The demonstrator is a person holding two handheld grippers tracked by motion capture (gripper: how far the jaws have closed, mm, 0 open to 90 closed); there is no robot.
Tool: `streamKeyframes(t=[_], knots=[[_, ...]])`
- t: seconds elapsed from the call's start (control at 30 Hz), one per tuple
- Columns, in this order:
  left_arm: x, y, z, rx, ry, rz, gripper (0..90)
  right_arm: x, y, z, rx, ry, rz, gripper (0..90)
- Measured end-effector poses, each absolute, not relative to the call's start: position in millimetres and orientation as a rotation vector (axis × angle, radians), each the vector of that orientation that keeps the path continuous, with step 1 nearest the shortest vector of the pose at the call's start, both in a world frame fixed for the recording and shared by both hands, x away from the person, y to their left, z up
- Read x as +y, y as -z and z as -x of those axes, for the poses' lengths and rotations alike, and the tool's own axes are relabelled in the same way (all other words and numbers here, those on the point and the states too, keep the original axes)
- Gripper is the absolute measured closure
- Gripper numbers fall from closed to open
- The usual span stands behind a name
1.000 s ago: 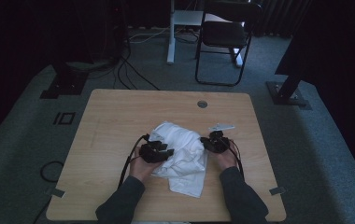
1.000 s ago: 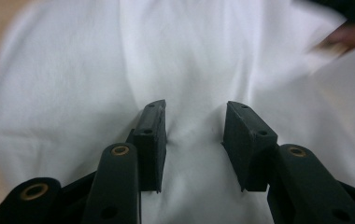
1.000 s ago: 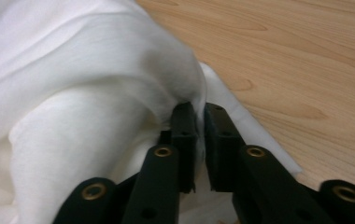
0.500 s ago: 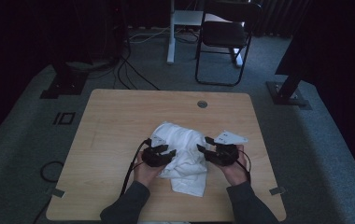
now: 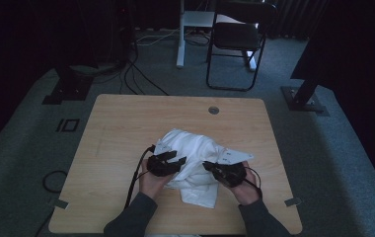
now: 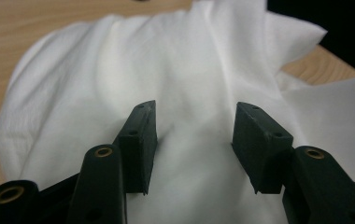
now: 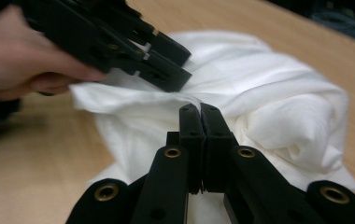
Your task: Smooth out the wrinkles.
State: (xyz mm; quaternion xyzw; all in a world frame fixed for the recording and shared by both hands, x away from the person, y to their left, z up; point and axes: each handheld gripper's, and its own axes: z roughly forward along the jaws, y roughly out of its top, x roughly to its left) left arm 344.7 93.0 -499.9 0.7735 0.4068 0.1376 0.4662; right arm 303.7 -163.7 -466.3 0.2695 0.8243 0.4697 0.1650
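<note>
A crumpled white cloth [image 5: 195,145] lies on the wooden table [image 5: 126,123], near its front middle. My left gripper [image 5: 178,162] is at the cloth's left side. In the left gripper view its jaws [image 6: 194,112] stand open just above the cloth [image 6: 119,60], with nothing between them. My right gripper [image 5: 209,168] is at the cloth's right side. In the right gripper view it [image 7: 199,108] is shut, and a thin fold of the cloth [image 7: 283,107] runs into its tips. The left gripper [image 7: 175,65] hangs just beyond, held by a hand.
A round grommet hole [image 5: 213,110] sits near the table's far edge. Beyond the table stand a black chair [image 5: 235,39] and a white desk leg [image 5: 179,34]. Cables [image 5: 141,79] run over the grey carpet, and black stand bases [image 5: 304,101] flank the table.
Both grippers have moved toward the person's edge of the table and closer together on the cloth. The right gripper came in from the cloth's right edge, and the cloth has bunched up between them.
</note>
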Motion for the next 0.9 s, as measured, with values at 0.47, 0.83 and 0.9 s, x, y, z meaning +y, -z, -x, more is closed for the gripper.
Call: streamKeyframes(t=[0.47,0.83,0.9], knots=[[68,493,-331,0.872,-0.300,-1.958,50.3,-217,506,-272,2.488,-1.262,-0.839,67.6],[54,508,-335,0.879,-0.282,-2.012,49.0,-205,481,-323,2.208,-1.245,-1.027,59.8],[54,509,-335,0.878,-0.284,-2.008,48.7,-195,488,-340,2.202,-1.181,-1.068,57.5]])
